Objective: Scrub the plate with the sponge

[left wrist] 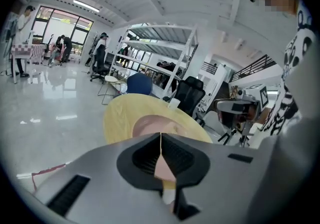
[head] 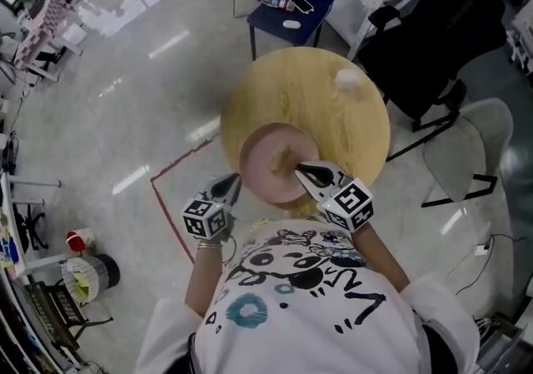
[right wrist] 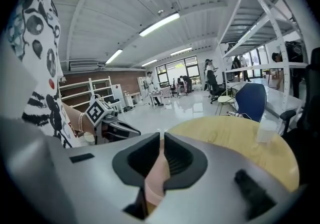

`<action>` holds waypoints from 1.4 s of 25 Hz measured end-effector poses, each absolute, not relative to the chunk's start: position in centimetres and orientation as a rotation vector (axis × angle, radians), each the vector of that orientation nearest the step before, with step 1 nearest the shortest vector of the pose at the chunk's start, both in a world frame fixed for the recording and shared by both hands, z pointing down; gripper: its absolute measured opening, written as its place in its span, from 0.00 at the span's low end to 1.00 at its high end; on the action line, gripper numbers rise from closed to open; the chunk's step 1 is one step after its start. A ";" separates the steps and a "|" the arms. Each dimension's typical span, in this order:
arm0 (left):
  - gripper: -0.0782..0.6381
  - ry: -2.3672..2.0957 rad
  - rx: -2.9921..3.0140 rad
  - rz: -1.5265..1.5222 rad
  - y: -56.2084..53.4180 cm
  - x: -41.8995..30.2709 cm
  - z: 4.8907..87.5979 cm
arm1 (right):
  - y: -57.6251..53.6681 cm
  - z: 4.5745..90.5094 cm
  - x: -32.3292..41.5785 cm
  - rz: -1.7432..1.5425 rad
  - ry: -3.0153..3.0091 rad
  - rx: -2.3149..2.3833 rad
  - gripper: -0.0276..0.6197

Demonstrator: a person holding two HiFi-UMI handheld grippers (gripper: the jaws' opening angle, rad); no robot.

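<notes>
Firstly, you held both claws fully closed, with nothing gripped in either. Your right claw [head: 301,169] reached over the near right part of the pink plate [head: 260,171]. Its tips were just beside the blurred yellowish sponge [head: 284,159] lying at the plate's middle; contact could not be confirmed. Your left claw [head: 236,180] pointed at the plate's near left rim, just outside it. The plate sat at the near edge of the round wooden counter [head: 316,102].
</notes>
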State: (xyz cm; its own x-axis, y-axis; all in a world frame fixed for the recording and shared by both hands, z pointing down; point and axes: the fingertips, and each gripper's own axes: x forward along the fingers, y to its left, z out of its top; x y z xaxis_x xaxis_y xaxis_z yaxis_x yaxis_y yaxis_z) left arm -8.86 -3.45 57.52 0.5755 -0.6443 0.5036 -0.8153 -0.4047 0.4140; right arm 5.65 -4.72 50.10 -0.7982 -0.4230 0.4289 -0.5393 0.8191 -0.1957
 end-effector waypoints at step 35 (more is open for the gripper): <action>0.15 -1.148 2.005 0.955 -8.3 -10.7 65.1 | -9.9 66.9 3.6 0.556 -2.122 0.571 0.22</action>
State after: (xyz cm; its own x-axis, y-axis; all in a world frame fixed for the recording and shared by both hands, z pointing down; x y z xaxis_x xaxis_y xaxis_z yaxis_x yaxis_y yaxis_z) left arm -10.68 -8.28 65.13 0.3576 -0.4348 0.8265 -0.8918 -0.4216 0.1641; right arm 3.60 -9.90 66.91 -0.5371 -0.1990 0.8197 -0.5752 0.7972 -0.1833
